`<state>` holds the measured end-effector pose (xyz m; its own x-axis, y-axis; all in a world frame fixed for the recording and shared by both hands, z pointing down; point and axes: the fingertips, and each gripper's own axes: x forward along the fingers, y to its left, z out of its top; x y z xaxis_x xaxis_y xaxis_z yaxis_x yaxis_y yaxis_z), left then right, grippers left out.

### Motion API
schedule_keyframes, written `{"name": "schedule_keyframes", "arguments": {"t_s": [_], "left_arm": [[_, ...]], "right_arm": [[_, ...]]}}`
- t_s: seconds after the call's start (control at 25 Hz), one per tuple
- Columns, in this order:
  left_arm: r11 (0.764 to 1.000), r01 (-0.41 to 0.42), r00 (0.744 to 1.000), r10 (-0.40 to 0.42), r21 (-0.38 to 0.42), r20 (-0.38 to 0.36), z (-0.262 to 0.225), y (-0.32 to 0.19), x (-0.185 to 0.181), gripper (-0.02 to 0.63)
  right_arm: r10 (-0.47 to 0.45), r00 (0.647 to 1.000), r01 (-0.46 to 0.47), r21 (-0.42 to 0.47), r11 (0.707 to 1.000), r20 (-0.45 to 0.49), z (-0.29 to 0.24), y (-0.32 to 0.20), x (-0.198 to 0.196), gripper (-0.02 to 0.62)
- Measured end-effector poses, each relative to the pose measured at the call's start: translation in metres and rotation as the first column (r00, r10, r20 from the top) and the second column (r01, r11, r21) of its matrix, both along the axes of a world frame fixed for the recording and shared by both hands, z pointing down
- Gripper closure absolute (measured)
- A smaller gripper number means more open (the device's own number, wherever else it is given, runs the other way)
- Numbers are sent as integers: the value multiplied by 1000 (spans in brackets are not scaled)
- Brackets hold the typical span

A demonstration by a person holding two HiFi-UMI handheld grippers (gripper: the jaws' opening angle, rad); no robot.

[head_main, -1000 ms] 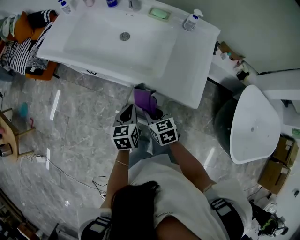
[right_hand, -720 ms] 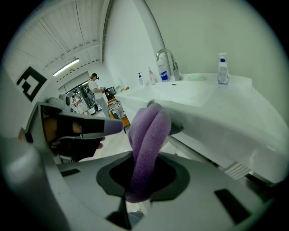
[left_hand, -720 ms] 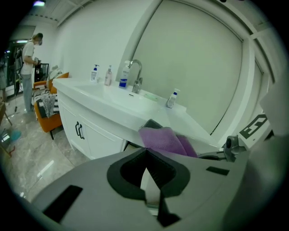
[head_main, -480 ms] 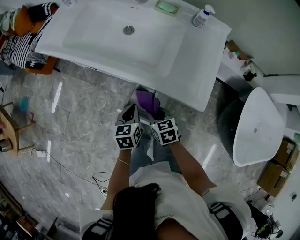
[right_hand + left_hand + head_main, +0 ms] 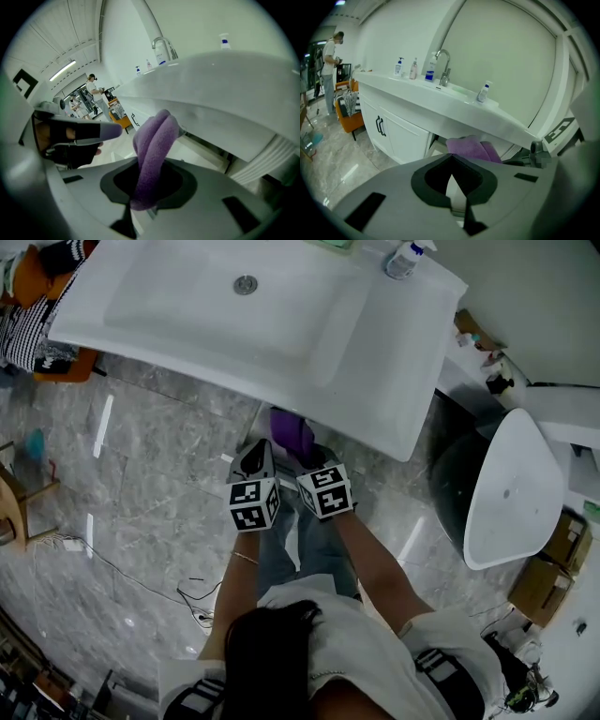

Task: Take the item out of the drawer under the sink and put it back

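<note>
Purple cloth half hidden under sink rim; soap dish cropped.

The head view looks steeply down from above the person onto the sink and floor, while both gripper views sit low, close before the sink's front edge, facing up at it, all three sharing the cloth.

Left gripper and right gripper side by side, marker cubes up, just below the sink front edge. Purple cloth at the right gripper's tip, partly under the rim. Bottle on the sink's far corner. Toilet to the right.
</note>
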<state>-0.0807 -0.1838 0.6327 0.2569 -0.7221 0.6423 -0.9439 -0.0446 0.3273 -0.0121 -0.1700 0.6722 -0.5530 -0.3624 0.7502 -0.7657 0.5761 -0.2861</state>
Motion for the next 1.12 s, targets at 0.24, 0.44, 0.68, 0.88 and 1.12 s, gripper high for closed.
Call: {"name": "schedule_keyframes", "arguments": {"t_s": [0.24,0.44,0.68,0.88,1.12], "left_arm": [[1000,9,1000,-9,-1,-20,22,-9,1,601],[999,-10,1000,11,-39,17,48,-14,-2,602],[998,-27,1000,27,-63,-1,73,-23,-3,601],[996,-34,999,35,-86,8,89,-35,-7,601],[991,-25,999,21,-129,-31,107,-37,-6,601]], "right_arm": [[-14,1000,13,-24,1000,-20,29,-7,-2,509],[-4,1000,3,-40,999,-22,48,-8,-3,508],[11,1000,-13,-55,998,-29,71,-15,-7,508],[21,999,-24,-76,997,-40,95,-28,-9,509],[20,999,-26,-119,993,-48,114,-31,-9,508]]}}
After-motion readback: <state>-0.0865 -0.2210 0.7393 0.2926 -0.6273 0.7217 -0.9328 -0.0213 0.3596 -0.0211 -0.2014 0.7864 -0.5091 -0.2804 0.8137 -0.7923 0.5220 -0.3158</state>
